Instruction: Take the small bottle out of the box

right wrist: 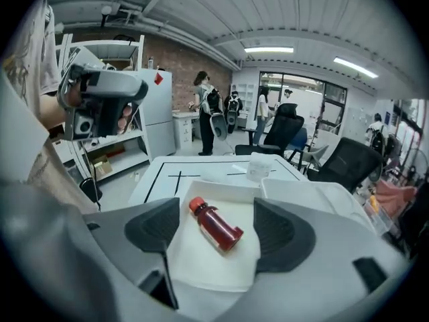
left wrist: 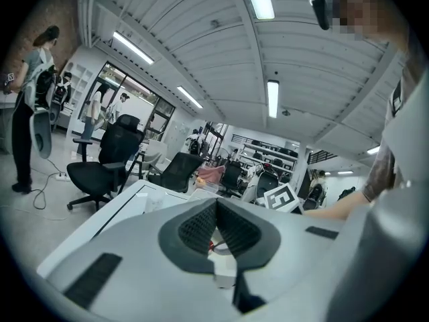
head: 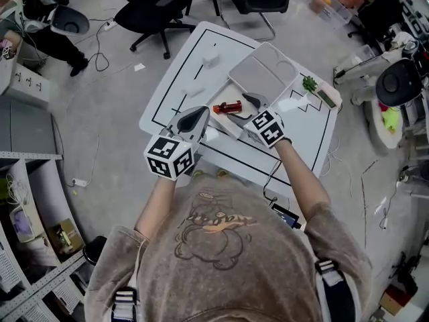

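A small red bottle (head: 228, 106) with a red cap lies on its side in the open white box (head: 223, 123) on the table. In the right gripper view the bottle (right wrist: 216, 225) lies in line between the jaws, on the box's white floor (right wrist: 208, 267). My right gripper (head: 251, 103) (right wrist: 218, 228) is open over the box and holds nothing. My left gripper (head: 198, 117) (left wrist: 216, 205) hovers at the box's left side with its pads meeting at the tips and nothing in them. The box lid (head: 265, 76) lies flat behind.
A small white cup (head: 210, 58) stands on the white table (head: 177, 79) beyond the box. A green sprig (head: 310, 83) and a pale block (head: 326, 97) sit at the right edge. Office chairs (head: 151, 9) stand behind the table, and shelves (head: 27, 200) at the left.
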